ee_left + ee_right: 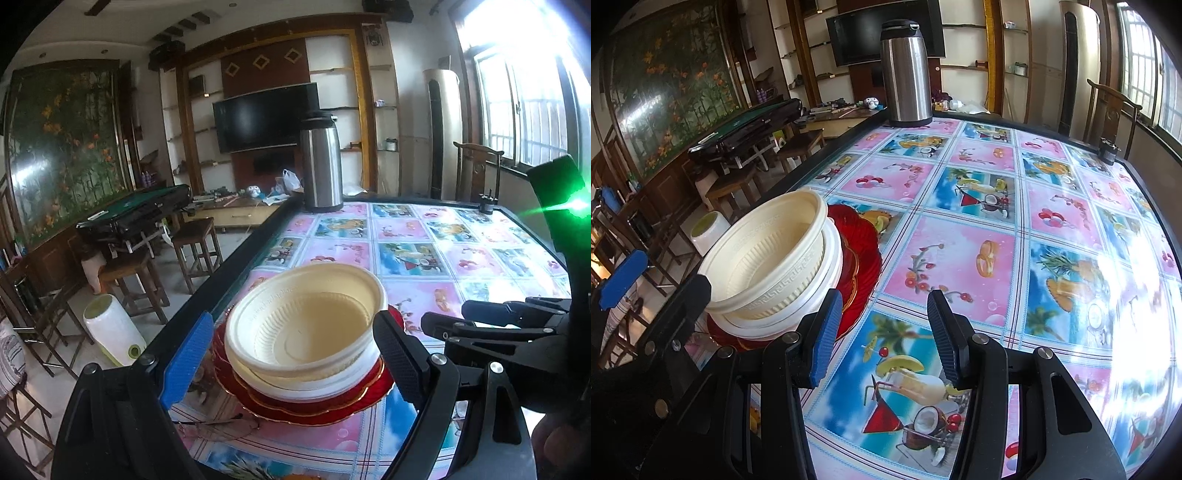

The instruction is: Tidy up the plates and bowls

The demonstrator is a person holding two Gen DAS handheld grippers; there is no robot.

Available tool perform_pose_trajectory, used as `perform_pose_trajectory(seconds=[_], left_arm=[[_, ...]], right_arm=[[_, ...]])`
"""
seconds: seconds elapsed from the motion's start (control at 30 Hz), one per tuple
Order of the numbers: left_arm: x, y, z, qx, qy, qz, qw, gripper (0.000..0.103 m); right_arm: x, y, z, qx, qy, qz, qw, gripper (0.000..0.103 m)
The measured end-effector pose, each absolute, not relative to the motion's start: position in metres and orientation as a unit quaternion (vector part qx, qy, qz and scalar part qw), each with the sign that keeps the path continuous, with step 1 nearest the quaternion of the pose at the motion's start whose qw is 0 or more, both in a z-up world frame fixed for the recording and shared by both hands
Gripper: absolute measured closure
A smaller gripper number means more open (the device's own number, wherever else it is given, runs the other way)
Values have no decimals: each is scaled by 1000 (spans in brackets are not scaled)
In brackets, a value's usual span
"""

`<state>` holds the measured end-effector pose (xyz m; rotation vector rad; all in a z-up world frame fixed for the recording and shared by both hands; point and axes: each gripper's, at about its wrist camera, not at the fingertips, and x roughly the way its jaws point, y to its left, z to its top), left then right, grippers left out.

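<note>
Cream plastic bowls (303,332) sit nested, the upper one tilted in the lower, on a stack of red scalloped plates (314,406) near the left edge of the desk (960,258), which is covered by a glossy cloth printed with fruit and cocktail pictures. The left tool (291,354) is spread wide, blue pad on one side of the stack and black pad on the other; neither pad appears to press on the bowls, so it reads as released around them. The right tool (882,339) hangs half-open over bare cloth just beside the stack, grasping nothing.

Handling judgement: the bowls look thin-walled, light and somewhat flexible, with ribbed sides and a raised key-pattern band under the rim; pinch at the rim, gently, since squeezing across the full width may deform them. The red plates look rigid, glossy and likely slippery, possibly brittle; take them at the scalloped edge.

Embossed marking runs along the inner rim of the top bowl but is too small to read. A steel vacuum flask (905,74) stands at the far edge, with no legible label
</note>
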<state>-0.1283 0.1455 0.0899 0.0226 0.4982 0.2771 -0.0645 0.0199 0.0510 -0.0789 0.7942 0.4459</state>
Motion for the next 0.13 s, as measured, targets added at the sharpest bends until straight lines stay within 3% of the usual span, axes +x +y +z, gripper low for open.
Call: perform_pose_trajectory(seconds=[0.13], left_arm=[[-126, 148, 89, -2, 258, 130, 957, 14]], right_arm=[[-63, 15, 51, -33, 383, 211, 899, 55]])
